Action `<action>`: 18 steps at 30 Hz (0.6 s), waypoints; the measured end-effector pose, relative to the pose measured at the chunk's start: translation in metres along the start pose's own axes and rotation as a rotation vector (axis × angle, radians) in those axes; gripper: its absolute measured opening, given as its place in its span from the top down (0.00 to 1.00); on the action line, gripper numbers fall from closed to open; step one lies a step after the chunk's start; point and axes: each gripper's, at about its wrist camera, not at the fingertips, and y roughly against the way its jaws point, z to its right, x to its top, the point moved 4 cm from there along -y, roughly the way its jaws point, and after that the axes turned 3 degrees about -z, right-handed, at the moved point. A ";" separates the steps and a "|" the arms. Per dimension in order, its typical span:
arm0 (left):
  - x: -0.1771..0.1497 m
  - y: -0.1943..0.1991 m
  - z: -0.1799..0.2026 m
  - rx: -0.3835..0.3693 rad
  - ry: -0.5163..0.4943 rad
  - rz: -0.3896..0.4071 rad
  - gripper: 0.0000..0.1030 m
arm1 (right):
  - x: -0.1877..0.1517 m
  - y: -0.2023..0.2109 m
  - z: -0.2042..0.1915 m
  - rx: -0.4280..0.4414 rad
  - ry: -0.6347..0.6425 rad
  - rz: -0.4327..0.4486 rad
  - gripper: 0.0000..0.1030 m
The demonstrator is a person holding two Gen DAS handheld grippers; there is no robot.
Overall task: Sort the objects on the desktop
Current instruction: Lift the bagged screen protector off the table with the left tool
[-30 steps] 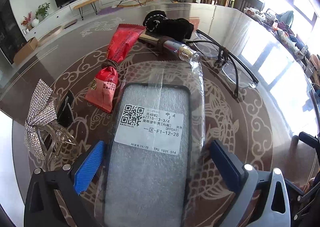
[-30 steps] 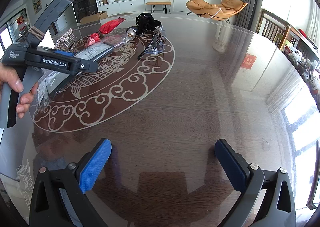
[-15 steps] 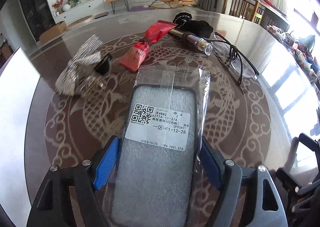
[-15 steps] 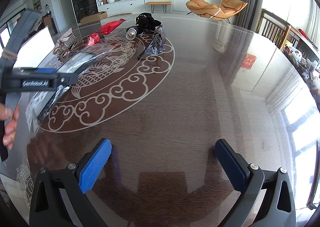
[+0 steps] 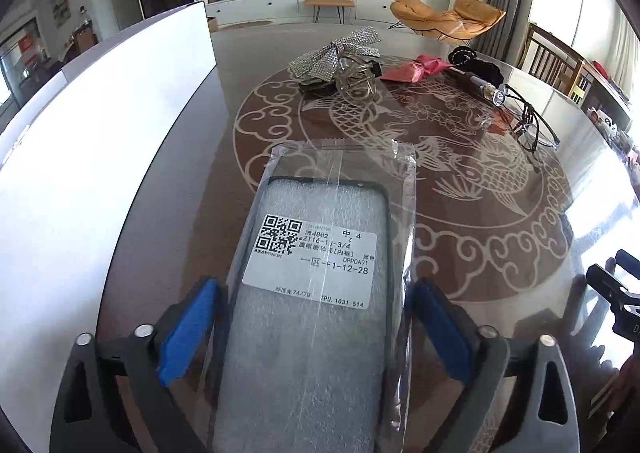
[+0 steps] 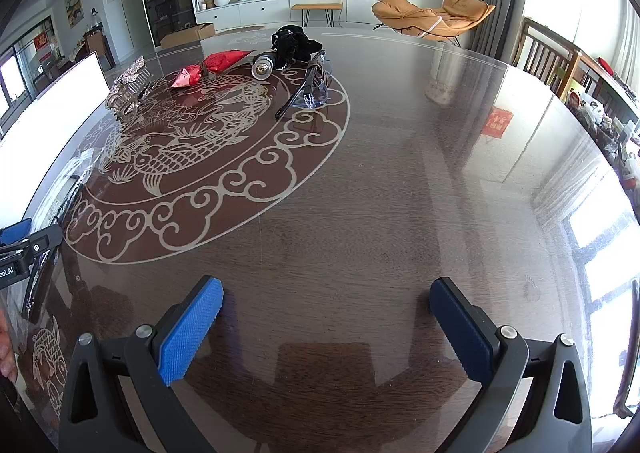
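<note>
Lying between the spread blue pads of the left gripper (image 5: 310,327), low in the frame, is the bagged phone case (image 5: 316,293); the jaws have just been opening and stand wide, pads clear of the bag. At lower centre of its own view, the right gripper (image 6: 326,327) gapes over bare table (image 6: 400,181), holding nothing. Further up lie a glittery hair clip (image 5: 340,57), red packet (image 5: 412,69), flashlight (image 5: 486,87) and glasses (image 5: 532,125).

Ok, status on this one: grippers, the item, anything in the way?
Left gripper just reopened, straddling bagged phone case, pads clear. Right gripper open, empty. White box close alongside.
</note>
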 end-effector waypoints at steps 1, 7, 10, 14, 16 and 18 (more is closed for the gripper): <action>0.000 -0.001 0.000 -0.007 -0.008 0.007 0.00 | 0.000 0.000 0.000 0.000 0.000 0.000 0.00; 0.000 0.000 0.001 -0.036 -0.052 0.011 0.00 | 0.000 0.000 0.000 0.000 0.000 0.000 0.00; -0.001 0.001 0.002 -0.037 -0.053 0.014 0.00 | 0.000 0.000 0.000 0.002 -0.001 -0.001 0.00; -0.001 0.002 0.002 -0.037 -0.049 0.020 0.00 | 0.000 0.000 0.000 0.002 -0.001 -0.001 0.00; -0.001 0.002 0.002 -0.035 -0.048 0.021 0.00 | 0.005 -0.002 -0.003 0.038 0.022 0.003 0.00; -0.001 0.002 0.002 -0.035 -0.046 0.022 0.00 | 0.017 -0.008 -0.006 0.094 0.061 -0.003 0.00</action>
